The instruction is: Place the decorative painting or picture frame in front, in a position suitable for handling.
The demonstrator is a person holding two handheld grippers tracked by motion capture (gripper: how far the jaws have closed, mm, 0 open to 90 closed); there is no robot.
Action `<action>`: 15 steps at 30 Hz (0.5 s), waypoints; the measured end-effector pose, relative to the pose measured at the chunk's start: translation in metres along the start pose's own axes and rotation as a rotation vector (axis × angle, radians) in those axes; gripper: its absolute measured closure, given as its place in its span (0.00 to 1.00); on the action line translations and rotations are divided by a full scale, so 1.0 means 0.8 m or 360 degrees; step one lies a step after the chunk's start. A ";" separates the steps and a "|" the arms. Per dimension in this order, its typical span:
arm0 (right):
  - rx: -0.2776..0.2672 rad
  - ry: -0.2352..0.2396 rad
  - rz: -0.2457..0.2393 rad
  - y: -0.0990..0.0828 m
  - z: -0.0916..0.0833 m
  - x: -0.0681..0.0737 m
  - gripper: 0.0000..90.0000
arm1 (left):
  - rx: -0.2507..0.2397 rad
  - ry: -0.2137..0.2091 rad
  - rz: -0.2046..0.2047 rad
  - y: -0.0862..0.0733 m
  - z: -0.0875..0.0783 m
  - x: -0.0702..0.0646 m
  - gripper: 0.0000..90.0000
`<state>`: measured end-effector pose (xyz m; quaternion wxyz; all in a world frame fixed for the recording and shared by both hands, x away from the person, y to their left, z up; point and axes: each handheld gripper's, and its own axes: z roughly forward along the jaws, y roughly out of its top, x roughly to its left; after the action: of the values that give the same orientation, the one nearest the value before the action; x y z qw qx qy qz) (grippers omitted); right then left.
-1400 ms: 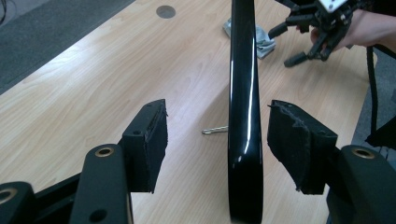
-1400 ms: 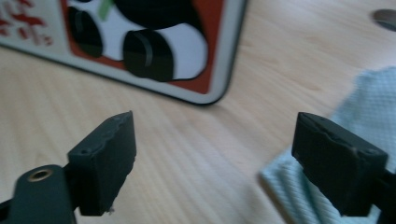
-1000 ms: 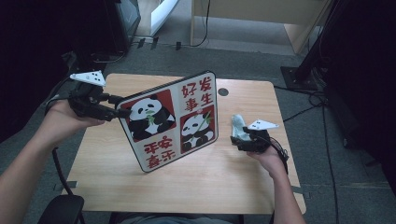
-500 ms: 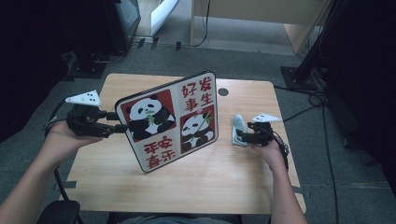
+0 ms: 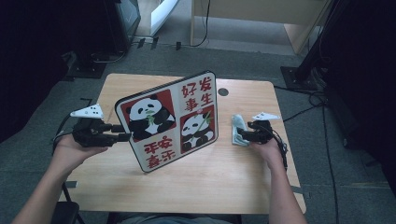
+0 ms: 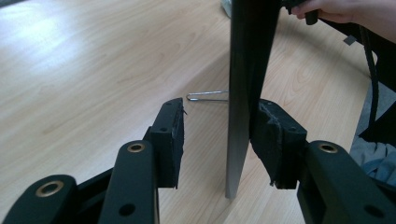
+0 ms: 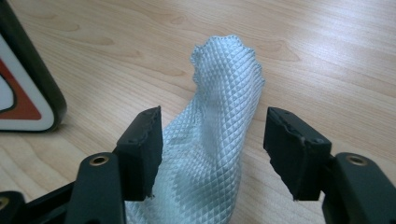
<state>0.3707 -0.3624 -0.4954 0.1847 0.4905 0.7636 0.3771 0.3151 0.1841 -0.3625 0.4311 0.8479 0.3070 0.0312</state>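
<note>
Wood table [image 5: 224,182], dark room. L gripper [image 6: 219,140] has dropped to the panda board's [image 5: 168,121] left edge, jaws just closing, one pad touching, other apart. R gripper [image 7: 210,154] closing round cloth [image 7: 219,121], no clamp yet. Grabs look imminent.

Red characters 好, 发, 事, 生 and 平安喜乐 on the panda picture board [image 5: 170,120].

— What surrounds the tabletop [image 5: 243,182]?
— Grey carpet floor [image 5: 243,63], dim at the sides; the tabletop itself is pale wood with a round cable hole [image 5: 223,92]
— And behind?
— A light wooden cabinet [image 5: 261,18], black cables [image 5: 322,100] trailing on the floor, a dark stand base [image 5: 86,70] at the left
</note>
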 end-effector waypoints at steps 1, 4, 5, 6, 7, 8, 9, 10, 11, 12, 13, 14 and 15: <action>0.0020 -0.0001 0.0022 0.000 0.004 -0.002 0.45 | -0.0022 -0.0006 -0.0010 -0.005 0.005 0.001 0.61; 0.0060 0.0026 0.0049 0.000 0.009 -0.004 0.46 | -0.0070 -0.0023 -0.0015 -0.012 0.008 0.002 0.63; 0.0075 0.0022 0.0029 -0.001 0.013 -0.004 0.48 | -0.0087 -0.0049 -0.0040 -0.015 0.011 0.003 0.64; 0.0075 0.0022 0.0029 -0.001 0.013 -0.004 0.48 | -0.0087 -0.0049 -0.0040 -0.015 0.011 0.003 0.64; 0.0069 0.0011 0.0020 0.000 0.013 -0.004 0.51 | -0.0087 -0.0058 -0.0047 -0.017 0.013 0.004 0.64; 0.0069 0.0011 0.0020 0.000 0.013 -0.004 0.51 | -0.0070 -0.0064 -0.0044 -0.018 0.016 0.004 0.64; 0.0055 0.0002 0.0000 0.002 0.014 -0.004 0.54 | -0.0044 -0.0070 -0.0031 -0.020 0.022 0.001 0.64; 0.0055 0.0002 0.0000 0.002 0.014 -0.004 0.54 | -0.0044 -0.0070 -0.0031 -0.020 0.022 0.001 0.64; 0.0050 0.0001 0.0003 0.003 0.016 -0.003 0.55 | -0.0039 -0.0070 -0.0023 -0.020 0.025 0.000 0.64; 0.0058 0.0002 -0.0001 0.003 0.017 -0.003 0.57 | -0.0035 -0.0075 -0.0017 -0.020 0.028 -0.001 0.64; 0.0069 -0.0004 0.0000 0.004 0.020 -0.003 0.59 | -0.0032 -0.0080 -0.0013 -0.020 0.031 -0.002 0.65; 0.0069 -0.0004 0.0000 0.004 0.020 -0.003 0.59 | -0.0032 -0.0080 -0.0013 -0.020 0.031 -0.002 0.65; 0.0075 -0.0004 -0.0008 0.003 0.021 -0.003 0.59 | -0.0030 -0.0079 -0.0010 -0.020 0.033 -0.002 0.65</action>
<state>0.3846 -0.3573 -0.5049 0.1749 0.4932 0.7734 0.3579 0.3144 0.1711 -0.3908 0.4466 0.8433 0.2986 0.0116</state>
